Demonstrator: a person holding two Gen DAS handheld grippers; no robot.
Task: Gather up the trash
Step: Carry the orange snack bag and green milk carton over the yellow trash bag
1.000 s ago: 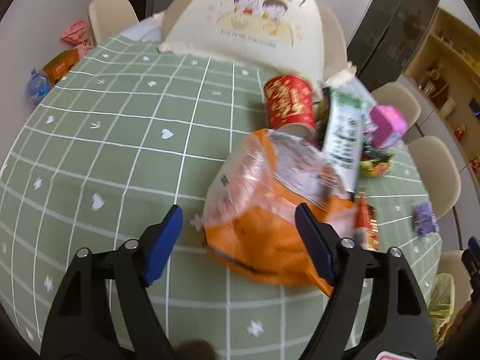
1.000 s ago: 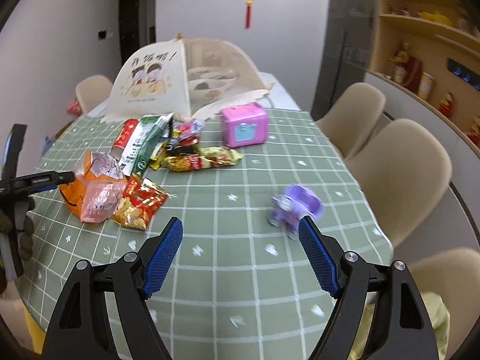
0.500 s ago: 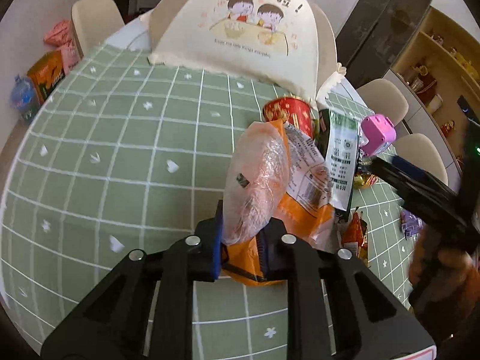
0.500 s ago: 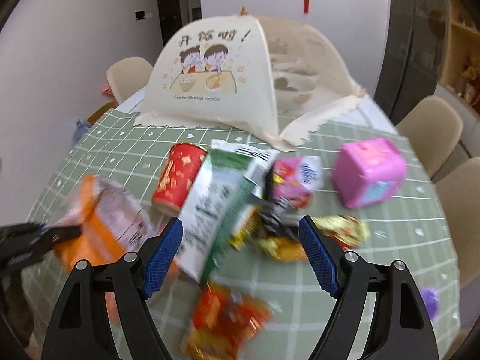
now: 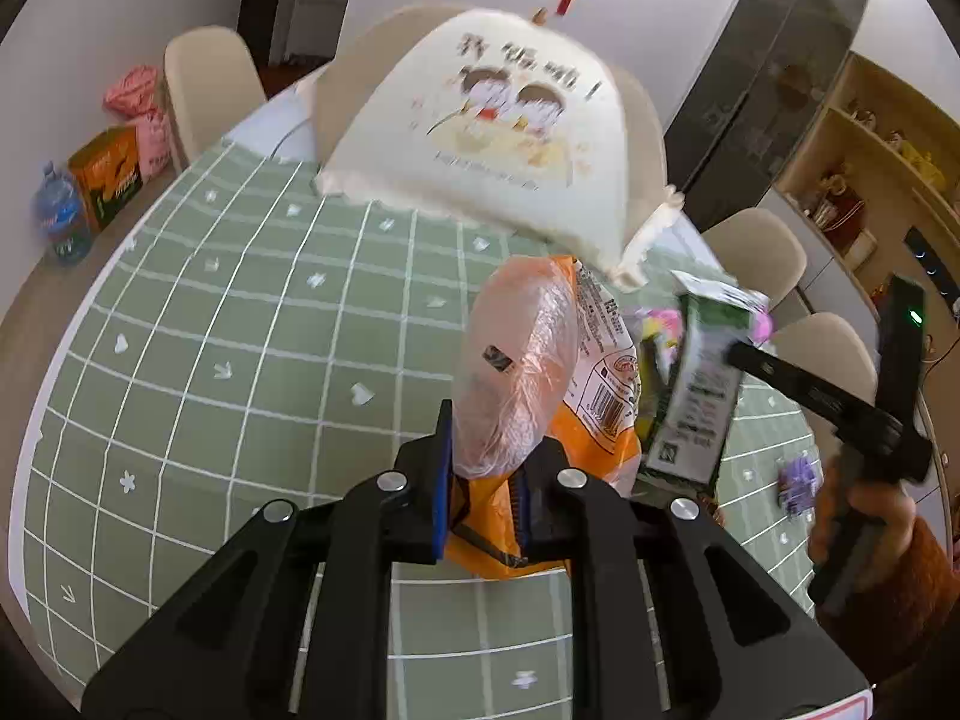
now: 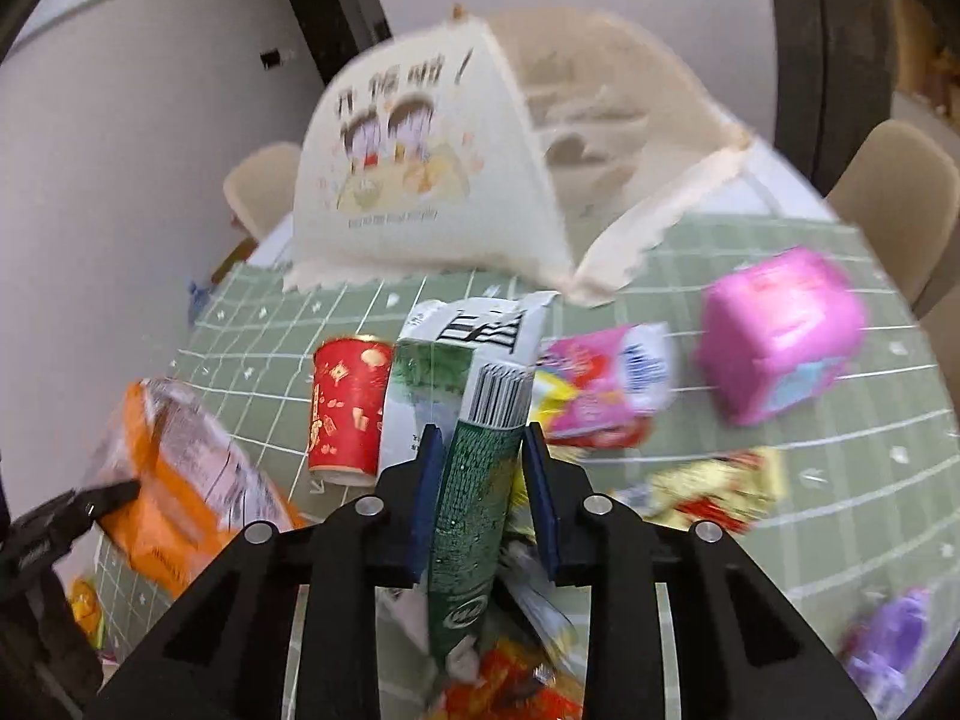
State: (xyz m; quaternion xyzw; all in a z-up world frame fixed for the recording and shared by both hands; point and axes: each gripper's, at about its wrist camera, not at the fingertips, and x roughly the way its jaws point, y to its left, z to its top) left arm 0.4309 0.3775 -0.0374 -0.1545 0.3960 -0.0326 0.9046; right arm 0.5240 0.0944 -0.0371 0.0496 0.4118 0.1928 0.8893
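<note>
My left gripper [image 5: 480, 489] is shut on an orange and clear snack bag [image 5: 528, 378], held above the green checked tablecloth [image 5: 240, 330]. The bag also shows at the left of the right wrist view [image 6: 180, 480]. My right gripper [image 6: 480, 480] is shut on a green and white wrapper [image 6: 468, 420], which also shows in the left wrist view [image 5: 696, 384]. A red paper cup [image 6: 348, 408] lies on its side just left of the wrapper. Pink [image 6: 606, 384], yellow [image 6: 708, 486] and red [image 6: 510, 684] wrappers lie around the right gripper.
A cream mesh food cover [image 5: 498, 138] stands at the back of the table. A pink box [image 6: 780, 330] sits at the right, a purple item [image 6: 888, 654] near the table's right edge. Beige chairs [image 5: 204, 90] ring the table. Boxes and a water bottle [image 5: 60, 216] sit beyond the left edge.
My left gripper lifted the orange bag higher off the table. My right gripper moved in to the pile and shut on the green and white wrapper.
</note>
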